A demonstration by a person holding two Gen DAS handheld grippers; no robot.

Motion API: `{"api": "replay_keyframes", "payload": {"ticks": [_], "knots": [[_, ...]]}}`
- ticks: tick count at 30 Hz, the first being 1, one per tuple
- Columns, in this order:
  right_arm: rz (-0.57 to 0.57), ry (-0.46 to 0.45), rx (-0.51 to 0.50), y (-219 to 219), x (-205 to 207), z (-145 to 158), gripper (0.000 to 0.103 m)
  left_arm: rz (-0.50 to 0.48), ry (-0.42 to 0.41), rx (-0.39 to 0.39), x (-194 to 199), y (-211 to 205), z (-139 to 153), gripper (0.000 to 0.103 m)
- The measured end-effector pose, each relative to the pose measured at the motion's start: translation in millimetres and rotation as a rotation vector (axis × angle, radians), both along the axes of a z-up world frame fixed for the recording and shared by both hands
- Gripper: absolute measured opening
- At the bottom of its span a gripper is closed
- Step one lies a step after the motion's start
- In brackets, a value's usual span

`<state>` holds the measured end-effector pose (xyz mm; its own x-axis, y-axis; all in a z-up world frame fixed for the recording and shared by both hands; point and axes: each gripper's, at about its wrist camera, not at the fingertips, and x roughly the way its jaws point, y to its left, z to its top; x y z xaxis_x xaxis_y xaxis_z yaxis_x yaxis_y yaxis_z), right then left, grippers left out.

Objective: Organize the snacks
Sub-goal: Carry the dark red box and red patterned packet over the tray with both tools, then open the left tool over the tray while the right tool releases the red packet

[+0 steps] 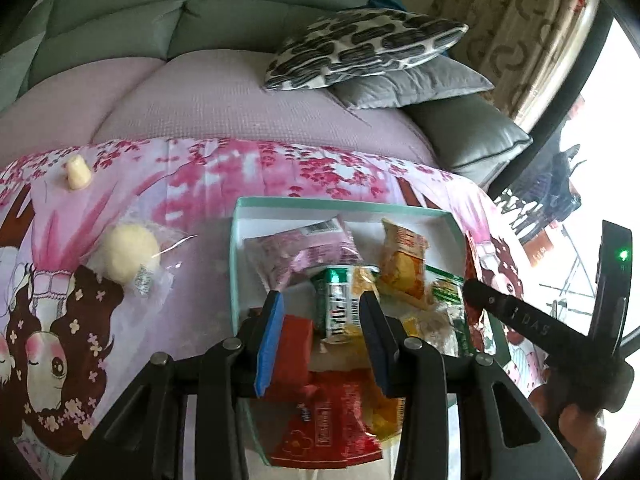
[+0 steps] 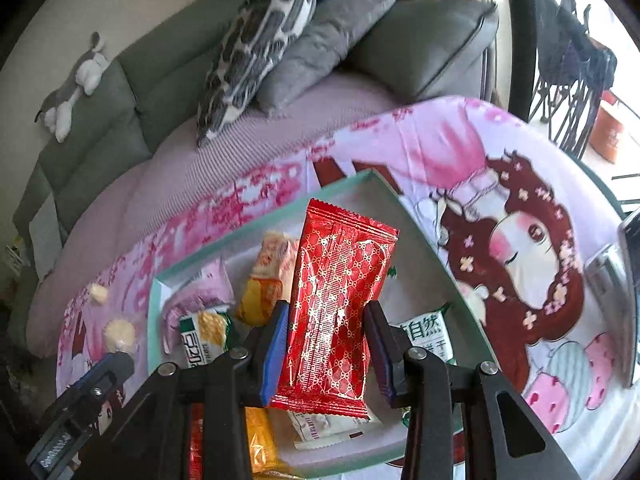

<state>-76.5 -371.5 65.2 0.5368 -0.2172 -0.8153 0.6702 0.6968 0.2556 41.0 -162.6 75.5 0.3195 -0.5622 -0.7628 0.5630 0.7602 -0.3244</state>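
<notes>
2 grippers over the box [image 2: 362, 178]: right gripper [image 2: 328, 346] pinches a red pack [image 2: 336, 304] upright by its lower half, hanging above the box, probably so it can drop in flat; left gripper [image 1: 320, 328] looks pressed together on nothing, hovering above a green pack [image 1: 340, 304] inside. Box already holds a pink pack [image 1: 300, 252], yellow pack [image 1: 402, 264] and others, so free floor is mostly the far corner. 2 loose snacks, a round bun [image 1: 128, 256] and a small one [image 1: 78, 172], sit on the cloth [image 1: 200, 208] left of the box, well apart from it.
</notes>
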Motion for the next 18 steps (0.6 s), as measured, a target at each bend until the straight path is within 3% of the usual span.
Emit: {"api": "replay_keyframes", "payload": {"ticks": [12, 16, 18], "knots": [[0.019, 0.054, 0.009, 4.5, 11.6, -16.2, 0.043, 0.133, 0.085, 0.033, 25.0, 35.1, -22.1, 0.041], [0.021, 0.072, -0.008, 7.4, 13.9, -16.2, 0.043, 0.167, 0.117, 0.052, 29.6, 42.4, -29.4, 0.056], [0.021, 0.079, -0.012, 8.1, 14.3, -16.2, 0.051, 0.177, 0.124, 0.061, 31.4, 45.3, -31.4, 0.061]]}}
